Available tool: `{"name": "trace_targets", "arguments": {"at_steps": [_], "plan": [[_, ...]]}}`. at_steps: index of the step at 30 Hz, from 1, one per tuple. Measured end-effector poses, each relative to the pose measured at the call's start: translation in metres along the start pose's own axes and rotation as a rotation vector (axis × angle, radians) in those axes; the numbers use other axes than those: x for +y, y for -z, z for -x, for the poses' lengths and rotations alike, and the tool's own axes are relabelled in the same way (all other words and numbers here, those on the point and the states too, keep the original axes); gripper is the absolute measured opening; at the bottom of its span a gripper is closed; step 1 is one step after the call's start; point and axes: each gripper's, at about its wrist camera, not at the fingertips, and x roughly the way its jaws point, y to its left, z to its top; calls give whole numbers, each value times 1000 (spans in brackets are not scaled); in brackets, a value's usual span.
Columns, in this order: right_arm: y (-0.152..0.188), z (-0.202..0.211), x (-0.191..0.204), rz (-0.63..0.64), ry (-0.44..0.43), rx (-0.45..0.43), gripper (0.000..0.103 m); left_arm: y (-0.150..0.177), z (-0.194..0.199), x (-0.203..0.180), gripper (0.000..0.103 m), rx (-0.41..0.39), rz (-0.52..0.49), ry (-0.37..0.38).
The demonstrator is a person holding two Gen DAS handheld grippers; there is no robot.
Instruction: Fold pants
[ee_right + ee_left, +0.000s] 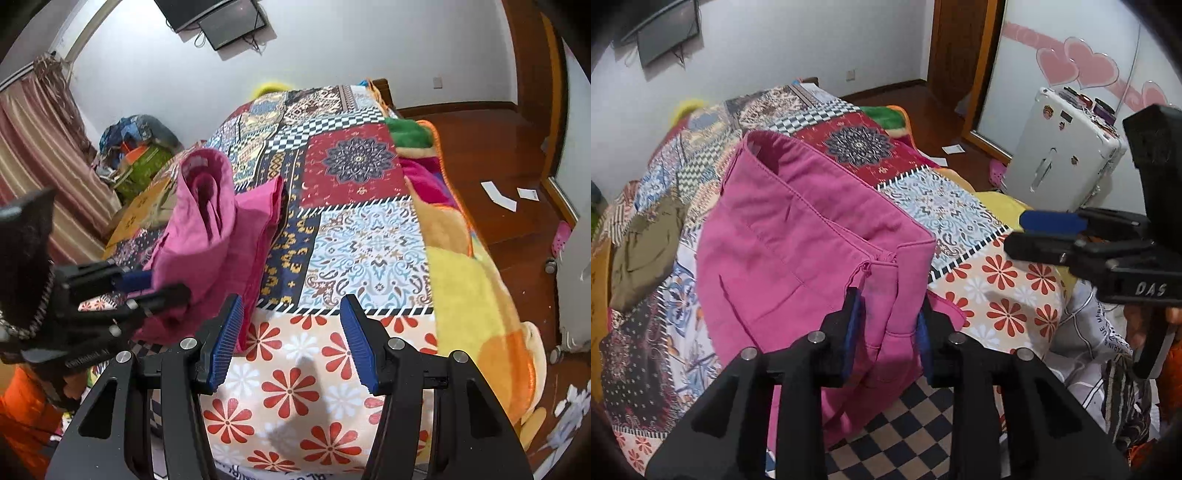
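Pants (pixel 798 236): matt pink woven cloth with stitched seams. Quilt (pixel 365 236): smooth printed patchwork cloth. Grippers (pixel 886 328) (pixel 291 339): matt black plastic, ribbed blue pads (pixel 356 339), bright metal pins. Floor (pixel 487 147): glossy wood. Suitcase (pixel 1060 162): smooth white hard shell.

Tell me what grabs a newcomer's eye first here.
The bright pink cotton pants stand out, lifted in a bunch above the multicoloured patchwork bedspread, with the left gripper shut on their fabric. Beside them the right gripper hangs open over the red flower patch, holding nothing. A white hard-shell suitcase stands on the floor at the bedside.
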Motion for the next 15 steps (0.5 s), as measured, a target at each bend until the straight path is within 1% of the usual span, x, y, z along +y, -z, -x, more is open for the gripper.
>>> {"name": "trace_targets", "arguments": {"at_steps": [1, 3, 4, 5, 7, 11, 15], "plan": [[-1, 1, 0, 1, -1, -3, 52, 1, -1, -1, 31, 4, -2, 2], [-1, 3, 2, 5, -1, -10, 52, 1, 0, -2, 39, 6, -4, 10], [-2, 4, 4, 8, -2, -14, 52, 2, 2, -3, 48, 5, -1, 25], [-3, 4, 4, 10, -3, -16, 52, 2, 4, -3, 55, 3, 2, 36], [-5, 7, 7, 14, -6, -26, 52, 3, 11, -4, 55, -16, 3, 41], [-10, 12, 14, 28, -23, -45, 52, -1, 29, 1, 55, -56, 13, 21], [-20, 13, 27, 59, -57, -66, 52, -6, 55, 25, 56, -132, 63, -12]]}}
